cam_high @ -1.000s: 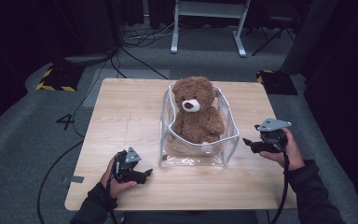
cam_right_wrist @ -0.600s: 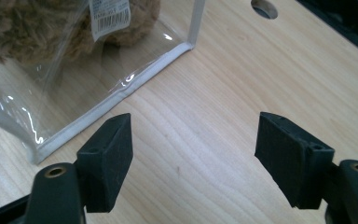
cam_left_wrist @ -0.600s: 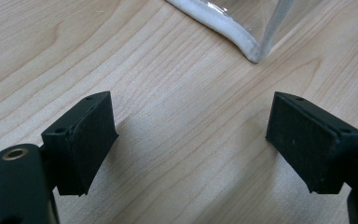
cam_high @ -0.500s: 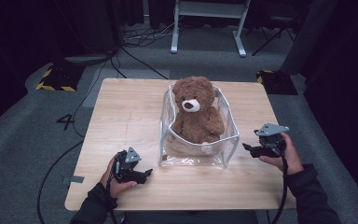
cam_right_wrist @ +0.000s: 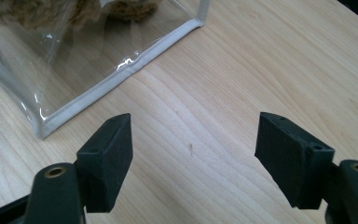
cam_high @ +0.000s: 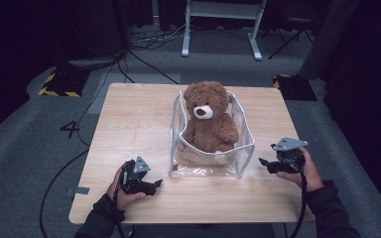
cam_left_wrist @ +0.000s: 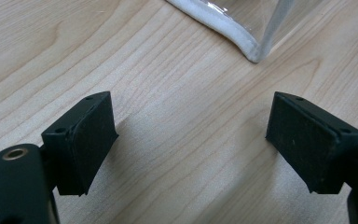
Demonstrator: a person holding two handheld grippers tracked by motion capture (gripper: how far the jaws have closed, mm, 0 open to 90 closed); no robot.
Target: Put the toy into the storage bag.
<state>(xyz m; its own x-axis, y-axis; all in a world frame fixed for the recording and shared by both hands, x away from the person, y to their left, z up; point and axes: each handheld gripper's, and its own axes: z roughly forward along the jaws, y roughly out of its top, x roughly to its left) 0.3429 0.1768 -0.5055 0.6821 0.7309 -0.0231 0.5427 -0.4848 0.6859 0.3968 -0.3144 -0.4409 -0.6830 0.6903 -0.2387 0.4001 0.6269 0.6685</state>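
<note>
Brown plush teddy bear (cam_high: 208, 119) sitting in a clear plastic bag with white piping (cam_high: 246, 148) at the middle of the pale wooden table (cam_high: 129, 114), a released gripper on either side

The bear's legs are blurred behind the glossy bag wall, and in the right gripper view only a scrap of its fur (cam_right_wrist: 121, 7) is seen, cut off by the top edge; the left gripper view catches just one piped bag corner (cam_left_wrist: 254, 53). The left gripper (cam_high: 155, 185) rests low near the table's front edge, jaws spread with nothing but bare wood between them, just beside the bag's front left corner. The right gripper (cam_high: 264, 163) sits close to the bag's right side near the table's right edge, jaws likewise apart and holding nothing. Bare wood lies open to the left of the bag and along the front
</note>
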